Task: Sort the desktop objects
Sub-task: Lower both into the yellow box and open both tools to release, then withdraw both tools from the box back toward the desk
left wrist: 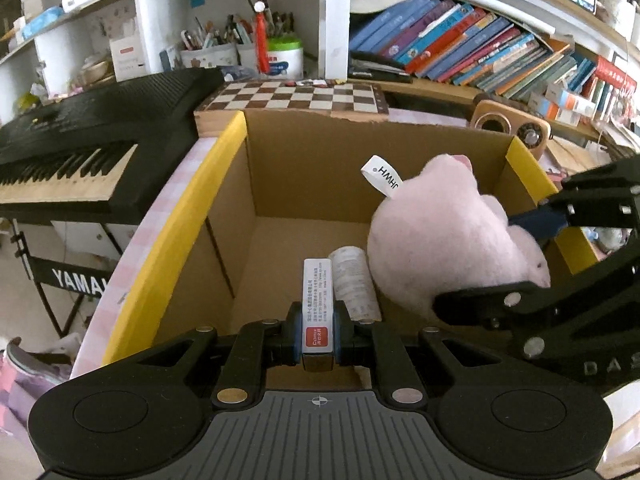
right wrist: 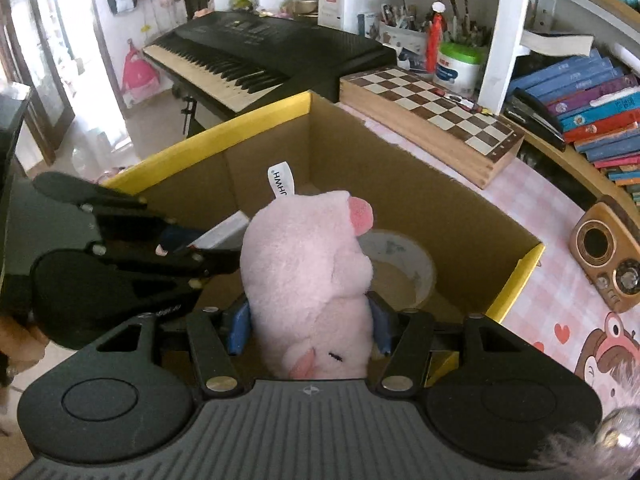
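My left gripper (left wrist: 318,338) is shut on a small white box with a red label (left wrist: 318,312) and holds it over the open cardboard box (left wrist: 312,168). My right gripper (right wrist: 308,330) is shut on a pink plush pig (right wrist: 308,272) with a white tag, also held over the cardboard box (right wrist: 460,208). In the left wrist view the pig (left wrist: 444,240) hangs at the right, with the right gripper's fingers (left wrist: 532,224) around it. A roll of tape (right wrist: 404,264) lies on the box floor; it also shows in the left wrist view (left wrist: 354,284).
The box has yellow flaps (left wrist: 184,224). A wooden chessboard case (right wrist: 436,120) sits behind it, a black keyboard (right wrist: 248,56) to the left, a small wooden radio (right wrist: 608,260) on the pink tablecloth (right wrist: 560,320) at right. Shelves of books (left wrist: 480,52) and pen cups (left wrist: 240,48) stand behind.
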Demonstrator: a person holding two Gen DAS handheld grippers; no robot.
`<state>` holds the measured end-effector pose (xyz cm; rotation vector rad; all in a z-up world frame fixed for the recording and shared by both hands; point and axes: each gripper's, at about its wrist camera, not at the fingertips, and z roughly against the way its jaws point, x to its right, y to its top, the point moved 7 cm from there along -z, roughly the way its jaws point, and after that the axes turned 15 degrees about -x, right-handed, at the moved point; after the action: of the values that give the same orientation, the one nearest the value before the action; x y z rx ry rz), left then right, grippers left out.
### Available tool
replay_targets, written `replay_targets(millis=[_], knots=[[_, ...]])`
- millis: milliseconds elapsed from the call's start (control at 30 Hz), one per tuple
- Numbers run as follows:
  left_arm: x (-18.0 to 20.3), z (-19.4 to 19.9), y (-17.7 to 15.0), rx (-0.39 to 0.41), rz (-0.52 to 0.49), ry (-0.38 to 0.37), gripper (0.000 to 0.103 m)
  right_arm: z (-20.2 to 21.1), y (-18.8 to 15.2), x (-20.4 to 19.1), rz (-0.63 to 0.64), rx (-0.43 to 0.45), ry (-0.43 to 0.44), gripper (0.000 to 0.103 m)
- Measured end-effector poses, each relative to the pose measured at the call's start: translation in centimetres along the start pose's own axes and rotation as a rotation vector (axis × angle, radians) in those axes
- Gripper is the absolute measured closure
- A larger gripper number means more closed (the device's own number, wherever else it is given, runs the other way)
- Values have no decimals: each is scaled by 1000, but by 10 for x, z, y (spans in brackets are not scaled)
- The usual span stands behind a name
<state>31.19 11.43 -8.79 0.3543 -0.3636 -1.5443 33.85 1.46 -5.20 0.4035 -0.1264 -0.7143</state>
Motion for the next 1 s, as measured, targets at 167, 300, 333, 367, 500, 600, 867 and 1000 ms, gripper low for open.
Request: replay_targets(millis=[167, 300, 333, 367, 500, 600, 867, 1000], knots=[[1, -7, 1, -26, -5, 2, 90, -20, -1, -5, 106, -83, -38, 48], [0, -9, 1, -38, -9, -5, 89, -30, -1, -7, 139, -127, -36, 48], [0, -8, 1, -39, -9, -7, 89, -31, -1, -8, 141, -133, -32, 48], [-1, -8, 2, -37, -8, -7, 88, -31, -2, -8, 141, -136, -31, 48], [-1, -4, 2, -18, 0, -7, 86, -29, -2, -8, 135, -124, -39, 46], [1, 3, 2, 8, -4, -9, 79, -26, -2, -8, 122, -100, -48, 45], [0, 42, 1, 135, 25, -22, 52, 5, -6, -7, 2, 23, -66, 35], [-4, 65, -2, 208, 55, -20, 39, 29, -10, -6, -55, 107, -95, 35]])
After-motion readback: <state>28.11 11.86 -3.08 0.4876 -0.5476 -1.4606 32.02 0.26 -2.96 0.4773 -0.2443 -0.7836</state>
